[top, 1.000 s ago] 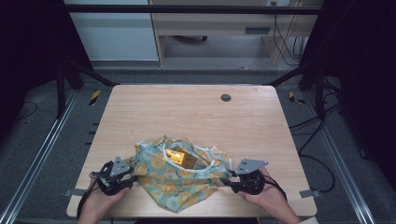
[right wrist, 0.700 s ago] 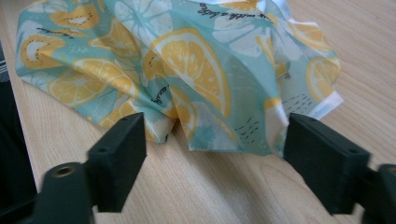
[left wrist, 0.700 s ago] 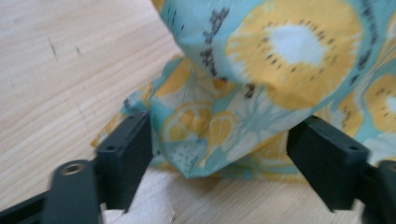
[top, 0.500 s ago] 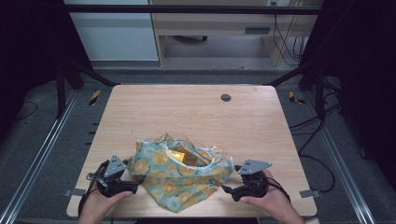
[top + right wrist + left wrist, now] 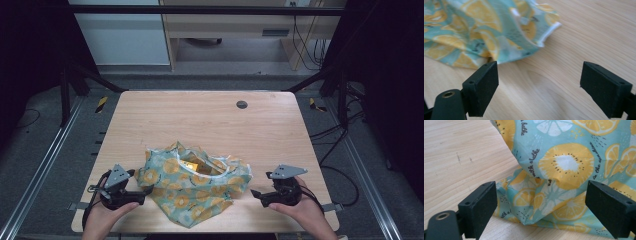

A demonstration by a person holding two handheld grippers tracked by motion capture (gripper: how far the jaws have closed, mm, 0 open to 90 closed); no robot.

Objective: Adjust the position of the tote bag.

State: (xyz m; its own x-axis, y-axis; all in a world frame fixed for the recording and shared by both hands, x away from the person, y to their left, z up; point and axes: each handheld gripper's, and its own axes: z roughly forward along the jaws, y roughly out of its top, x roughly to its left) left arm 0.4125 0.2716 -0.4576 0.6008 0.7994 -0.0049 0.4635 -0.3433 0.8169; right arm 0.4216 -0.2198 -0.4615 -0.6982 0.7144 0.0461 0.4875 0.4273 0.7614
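I have both grippers, left (image 5: 145,190) and right (image 5: 256,193), with jaws released beside the crumpled lemon-print cloth (image 5: 197,187) near the bench's (image 5: 200,115) front edge. It looks light, limp, likely to bunch; I would pinch a hemmed edge.

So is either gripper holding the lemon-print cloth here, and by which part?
Nothing is held. The left gripper is open, jaws either side of the cloth's near fold without closing on it. The right gripper is open over bare table.

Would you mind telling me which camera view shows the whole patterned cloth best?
The high view: the cloth lies crumpled on the table with its full outline visible. The left gripper view gives a close-up of folds with citrus print and lettering; the right gripper view catches one blurred, white-hemmed edge.
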